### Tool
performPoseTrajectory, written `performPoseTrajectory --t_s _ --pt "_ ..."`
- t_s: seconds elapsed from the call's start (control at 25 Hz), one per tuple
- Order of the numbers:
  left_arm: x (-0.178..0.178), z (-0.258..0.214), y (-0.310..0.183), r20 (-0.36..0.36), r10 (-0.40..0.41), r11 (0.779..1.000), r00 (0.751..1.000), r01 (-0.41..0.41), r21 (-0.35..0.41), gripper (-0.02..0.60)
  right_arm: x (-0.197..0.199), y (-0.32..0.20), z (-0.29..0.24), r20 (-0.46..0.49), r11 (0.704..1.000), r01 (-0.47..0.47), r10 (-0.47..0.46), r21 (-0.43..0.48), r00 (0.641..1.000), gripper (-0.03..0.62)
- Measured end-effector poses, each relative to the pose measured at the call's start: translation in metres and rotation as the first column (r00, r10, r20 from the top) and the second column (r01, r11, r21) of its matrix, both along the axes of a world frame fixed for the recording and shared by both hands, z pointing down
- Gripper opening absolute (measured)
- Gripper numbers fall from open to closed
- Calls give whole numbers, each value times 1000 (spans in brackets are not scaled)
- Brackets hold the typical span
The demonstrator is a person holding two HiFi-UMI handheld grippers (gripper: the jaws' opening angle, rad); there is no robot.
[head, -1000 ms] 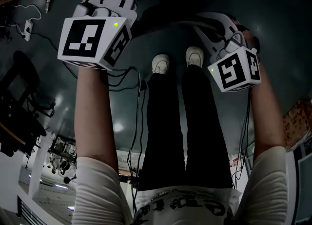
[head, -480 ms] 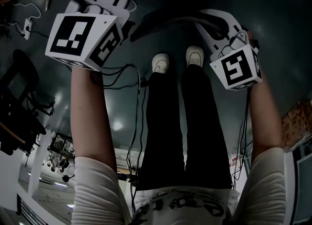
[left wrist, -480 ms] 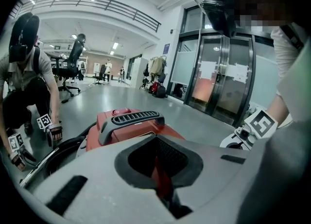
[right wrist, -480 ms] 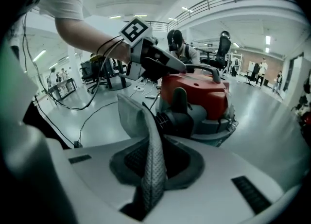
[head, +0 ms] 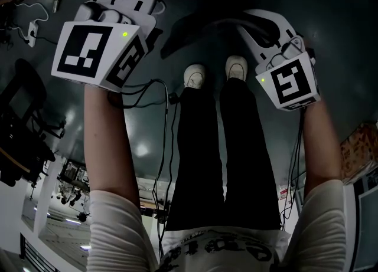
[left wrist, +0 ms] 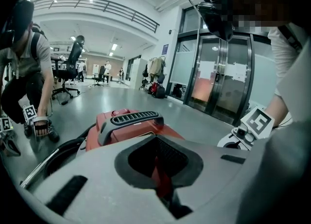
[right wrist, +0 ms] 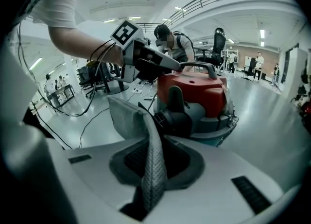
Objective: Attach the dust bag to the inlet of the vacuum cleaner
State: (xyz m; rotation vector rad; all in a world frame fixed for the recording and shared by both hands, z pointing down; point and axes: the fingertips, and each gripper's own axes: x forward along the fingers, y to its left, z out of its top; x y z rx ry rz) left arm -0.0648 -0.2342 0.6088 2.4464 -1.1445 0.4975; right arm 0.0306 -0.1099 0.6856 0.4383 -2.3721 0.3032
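Grey mesh dust bag [right wrist: 131, 121]: pinched edge-on between the clenched fingers [right wrist: 228, 169] of the right gripper [right wrist: 156, 157]. The cloth rises out of the grip and spreads leftward, and its upper edge is just beside the black inlet [right wrist: 176, 118]; contact cannot be told.

Vacuum [right wrist: 197, 87]: red body, grey base and dark handle [left wrist: 129, 119]. It stands on the floor [right wrist: 272, 121], ahead of both grippers.

Left gripper [left wrist: 156, 155]: fingers drawn together on a thin red strip [left wrist: 162, 181], identity unclear. The gripper is held over the vacuum's top near the handle, above the bag.
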Motion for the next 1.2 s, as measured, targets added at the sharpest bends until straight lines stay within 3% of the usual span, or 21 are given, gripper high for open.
performPoseTrajectory --t_s 0.32,0.56,0.72,0.88,0.96,1.08,1.2 --pt "2 3 1 -8 4 999 1000 -5 -47 2 3 -5 2 14 995 -102 102 -3 995 35" --pt "2 3 1 -5 5 1000 1000 -5 -26 2 3 -1 4 17 997 -56 57 -44 998 38" --pt "1 0 -1 -6 -30 1000 1000 30 -6 2 6 -4 2 25 995 -95 96 -42 995 42" --pt "-7 -7 -3 -48 -116 992 992 118 38 2 17 -13 -2 -12 985 -164 165 49 986 190" --pt "-9 -12 -3 -83 -166 984 983 171 58 2 22 -13 -13 -13 982 -180 181 53 983 190" --pt "-5 -32 4 -121 -207 972 971 218 90 2 28 -13 -46 67 962 -266 262 63 963 190" --pt "6 -61 17 -128 -191 973 973 205 108 2 43 -26 -93 157 905 -419 405 68 901 189"
